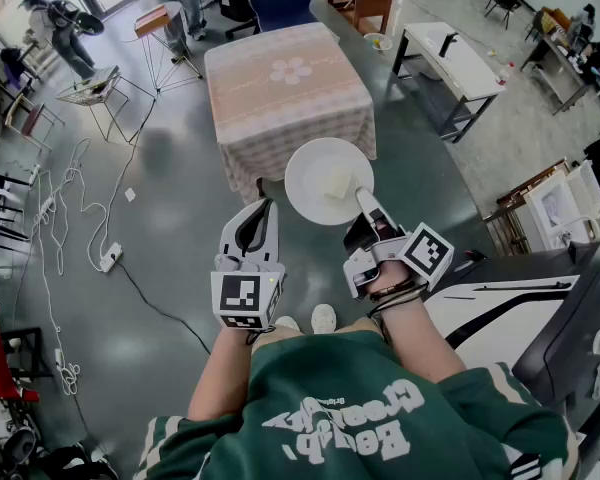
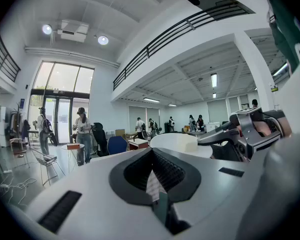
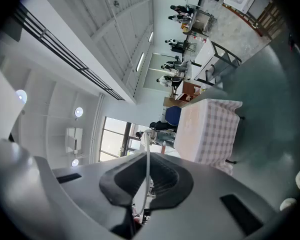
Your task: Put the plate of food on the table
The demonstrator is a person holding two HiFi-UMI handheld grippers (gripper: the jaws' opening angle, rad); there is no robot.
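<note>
Jaws of the right gripper (image 1: 364, 203) pinch the near rim of a round, smooth white plate (image 1: 315, 173), held in the air above open grey floor (image 1: 180, 198); a pale food block (image 1: 338, 182) lies on it. Left gripper (image 1: 264, 214) alongside, jaws closed, empty. Beyond stands the square desk (image 1: 290, 88), draped in checked cloth

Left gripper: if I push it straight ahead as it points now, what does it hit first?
Likely the near edge of the cloth-covered table, left of the plate. Height is unclear, so the left gripper may pass over it.
</note>
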